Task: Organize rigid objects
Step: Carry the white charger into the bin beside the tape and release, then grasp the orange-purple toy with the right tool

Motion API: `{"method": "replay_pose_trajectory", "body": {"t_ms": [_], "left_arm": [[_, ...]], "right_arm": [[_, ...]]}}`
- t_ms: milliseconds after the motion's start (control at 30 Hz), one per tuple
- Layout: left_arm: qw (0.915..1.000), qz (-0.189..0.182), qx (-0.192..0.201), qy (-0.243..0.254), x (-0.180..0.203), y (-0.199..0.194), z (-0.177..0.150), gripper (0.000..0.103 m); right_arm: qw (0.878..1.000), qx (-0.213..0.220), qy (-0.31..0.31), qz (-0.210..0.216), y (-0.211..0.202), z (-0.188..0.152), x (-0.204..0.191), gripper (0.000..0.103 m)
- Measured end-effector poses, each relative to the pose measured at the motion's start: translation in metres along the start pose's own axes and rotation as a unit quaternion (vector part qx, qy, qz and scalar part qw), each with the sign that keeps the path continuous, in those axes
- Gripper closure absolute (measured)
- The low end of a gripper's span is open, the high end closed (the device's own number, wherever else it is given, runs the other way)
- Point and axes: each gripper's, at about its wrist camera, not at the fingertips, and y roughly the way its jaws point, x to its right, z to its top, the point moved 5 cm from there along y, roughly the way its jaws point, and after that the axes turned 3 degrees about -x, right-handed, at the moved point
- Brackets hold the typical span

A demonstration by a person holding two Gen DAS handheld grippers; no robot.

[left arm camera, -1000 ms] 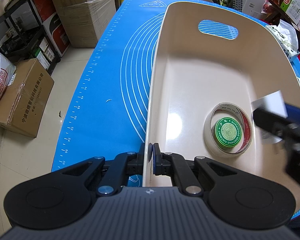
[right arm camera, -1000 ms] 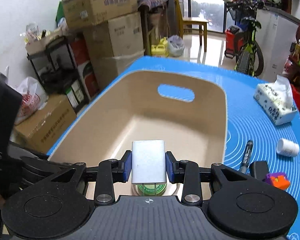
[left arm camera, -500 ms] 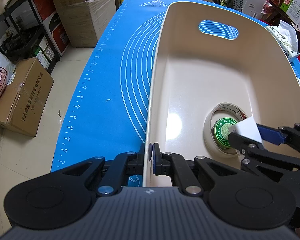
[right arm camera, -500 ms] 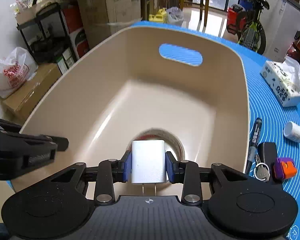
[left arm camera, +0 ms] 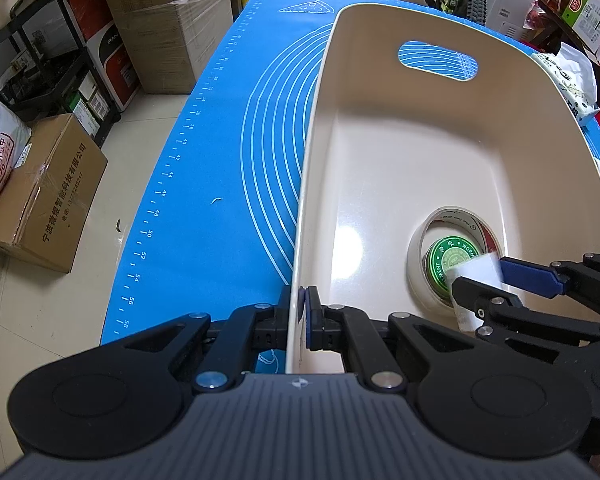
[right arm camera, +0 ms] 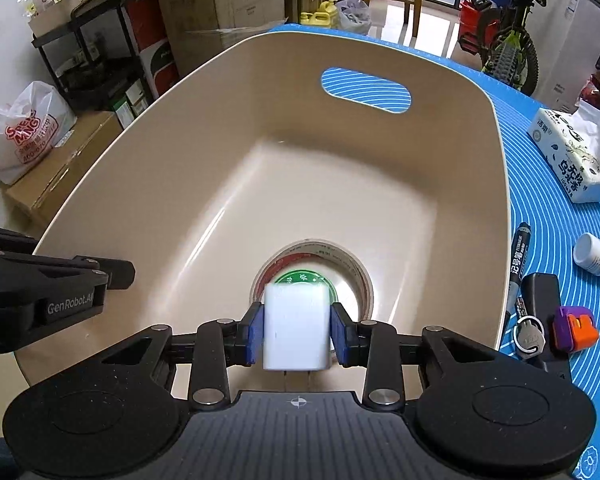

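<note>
Where boxes [left arm camera: 172, 20] crowd the floor, a blue mat [left arm camera: 220, 160] bears the bin [left arm camera: 380, 180].

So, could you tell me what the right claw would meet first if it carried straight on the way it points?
Probably the green round tin lid inside the beige tape roll on the cream plastic bin floor, with the white charger block touching first; depth is uncertain.

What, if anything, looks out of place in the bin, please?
Nothing spilled or damaged. The white charger sits blurred between the right gripper's just-opening jaws, over the tape roll ringing a green tin, so it may land tilted.
</note>
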Motion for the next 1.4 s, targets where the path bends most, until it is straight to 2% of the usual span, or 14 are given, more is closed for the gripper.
{"method": "replay_pose_trajectory", "body": {"t_ms": [233, 400, 533, 633, 767, 900, 1067, 1400], "left_arm": [[1.0, 0.0, 0.0, 0.0, 0.001, 0.0, 0.0, 0.097], [1.0, -0.002, 0.001, -0.001, 0.001, 0.0, 0.0, 0.097], [1.0, -0.003, 0.001, -0.001, 0.001, 0.0, 0.0, 0.097], [1.0, -0.004, 0.001, -0.002, 0.0, 0.0, 0.0, 0.097], [1.0, -0.005, -0.001, -0.002, -0.002, 0.0, -0.001, 0.097], [1.0, -0.003, -0.001, -0.001, -0.002, 0.001, -0.001, 0.097], [1.0, -0.003, -0.001, -0.001, -0.001, 0.001, -0.001, 0.097], [1.0, -0.003, -0.001, -0.001, -0.002, 0.001, -0.001, 0.096]], "right_arm": [[0.999, 0.032, 0.01, 0.015, -0.017, 0.002, 0.004, 0.047], [0.993, 0.112, 0.024, 0.018, -0.059, 0.005, 0.024, 0.036], [0.986, 0.162, 0.049, -0.001, -0.09, 0.002, 0.055, 0.032], [0.982, 0.176, 0.07, -0.024, -0.103, -0.003, 0.082, 0.03], [0.98, 0.166, 0.089, -0.058, -0.103, -0.015, 0.12, 0.029], [0.981, 0.139, 0.106, -0.08, -0.091, -0.033, 0.149, 0.029], [0.984, 0.106, 0.098, -0.102, -0.069, -0.056, 0.166, 0.029], [0.989, 0.04, 0.101, -0.105, -0.021, -0.072, 0.186, 0.029]]}}
